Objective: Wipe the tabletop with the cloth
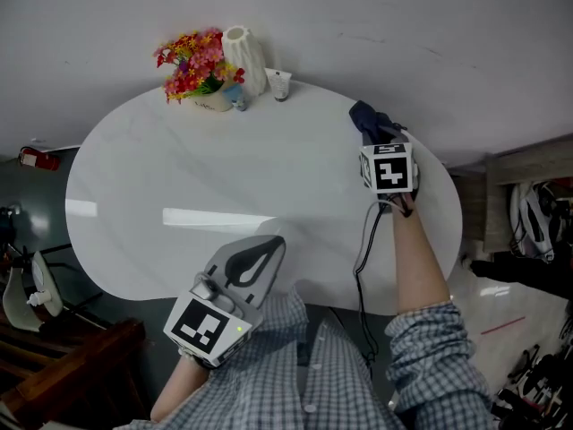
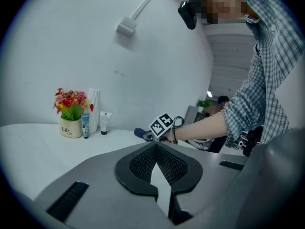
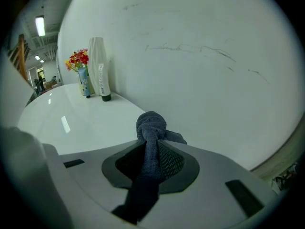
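A dark blue cloth is bunched up at the far right of the white oval tabletop, close to the wall. My right gripper is shut on it. In the right gripper view the cloth runs up between the jaws and ends in a knot-like wad above the table. My left gripper hovers at the table's near edge, jaws together and holding nothing. The left gripper view looks past its jaws, which meet at the tip, to the cloth beside the right gripper's marker cube.
A pot of red and yellow flowers, a white ribbed vase, a small blue bottle and a white tube stand at the table's back edge against the wall. A black cable trails from the right gripper over the near edge.
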